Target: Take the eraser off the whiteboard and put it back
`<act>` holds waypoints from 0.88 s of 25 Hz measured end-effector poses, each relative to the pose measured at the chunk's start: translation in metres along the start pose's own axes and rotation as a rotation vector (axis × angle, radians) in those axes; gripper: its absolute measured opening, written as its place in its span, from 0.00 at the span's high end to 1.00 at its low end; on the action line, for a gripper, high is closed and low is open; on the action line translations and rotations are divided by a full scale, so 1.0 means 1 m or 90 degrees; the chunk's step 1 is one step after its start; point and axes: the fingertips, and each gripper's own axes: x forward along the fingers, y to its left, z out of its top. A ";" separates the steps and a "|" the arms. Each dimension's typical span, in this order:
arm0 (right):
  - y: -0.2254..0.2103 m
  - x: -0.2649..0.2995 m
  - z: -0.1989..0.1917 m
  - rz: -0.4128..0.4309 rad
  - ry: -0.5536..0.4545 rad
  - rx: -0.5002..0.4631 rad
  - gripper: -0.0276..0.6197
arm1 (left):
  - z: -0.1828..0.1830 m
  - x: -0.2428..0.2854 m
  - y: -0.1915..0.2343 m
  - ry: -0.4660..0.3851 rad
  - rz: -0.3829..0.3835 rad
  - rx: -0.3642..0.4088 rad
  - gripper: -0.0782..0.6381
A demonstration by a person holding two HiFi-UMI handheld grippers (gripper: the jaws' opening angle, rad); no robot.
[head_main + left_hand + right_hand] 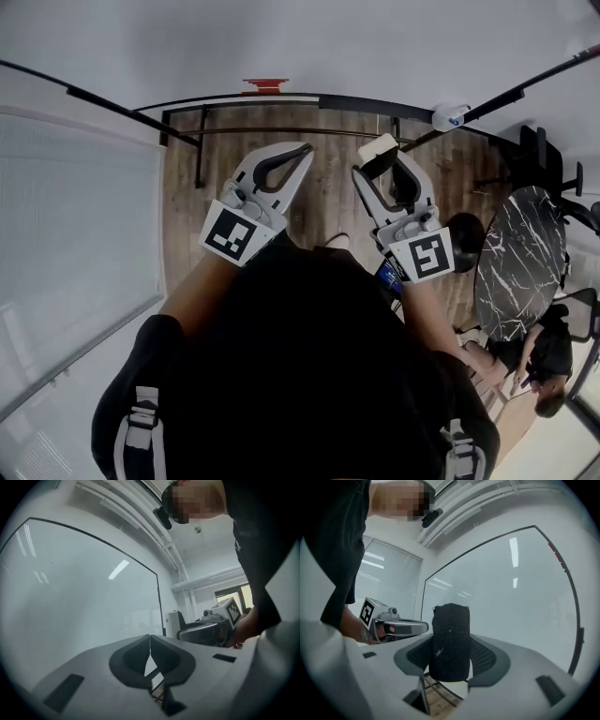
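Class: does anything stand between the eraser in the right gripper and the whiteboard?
Nothing visible does. The right gripper holds the eraser facing the whiteboard; the left gripper is off to its side.

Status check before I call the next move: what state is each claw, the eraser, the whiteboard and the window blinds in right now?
Left claw: jaws together, nothing between them.
Right claw: shut on the eraser.
Eraser: off the board, held upright in the right claw.
Whiteboard: no writing visible, only light reflections.
Window blinds: lowered.
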 end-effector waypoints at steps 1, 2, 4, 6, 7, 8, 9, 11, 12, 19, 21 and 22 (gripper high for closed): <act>-0.003 -0.006 0.000 0.008 -0.002 0.002 0.61 | 0.002 0.001 -0.007 0.000 0.010 0.001 0.88; -0.005 -0.012 0.000 0.015 -0.003 0.005 0.61 | 0.004 0.001 -0.013 -0.001 0.019 0.003 0.88; -0.005 -0.021 0.000 0.027 -0.006 0.012 0.61 | 0.009 -0.002 -0.024 -0.002 0.034 0.008 0.88; 0.000 -0.026 0.001 0.037 -0.009 0.014 0.61 | 0.014 -0.006 -0.030 -0.002 0.042 0.010 0.88; 0.003 -0.027 0.002 0.041 -0.010 0.012 0.61 | 0.016 -0.007 -0.033 -0.005 0.042 0.010 0.88; 0.007 -0.028 0.003 0.044 -0.011 0.010 0.61 | 0.017 -0.010 -0.035 -0.008 0.042 0.010 0.88; 0.011 -0.028 0.003 0.048 -0.010 0.010 0.61 | 0.018 -0.012 -0.036 -0.009 0.040 0.011 0.88; 0.018 -0.027 0.005 0.051 -0.010 0.013 0.61 | 0.017 -0.018 -0.037 -0.003 0.035 0.014 0.88; 0.021 -0.027 0.006 0.051 -0.011 0.014 0.61 | 0.017 -0.020 -0.036 -0.001 0.033 0.017 0.88; 0.035 -0.020 0.008 0.049 -0.012 0.008 0.61 | 0.013 -0.034 -0.030 -0.011 0.030 0.014 0.88; 0.037 -0.020 0.011 0.047 -0.012 0.007 0.61 | 0.013 -0.036 -0.029 -0.009 0.027 0.013 0.88; 0.037 -0.019 0.012 0.047 -0.013 0.005 0.61 | 0.014 -0.036 -0.029 -0.012 0.026 0.011 0.88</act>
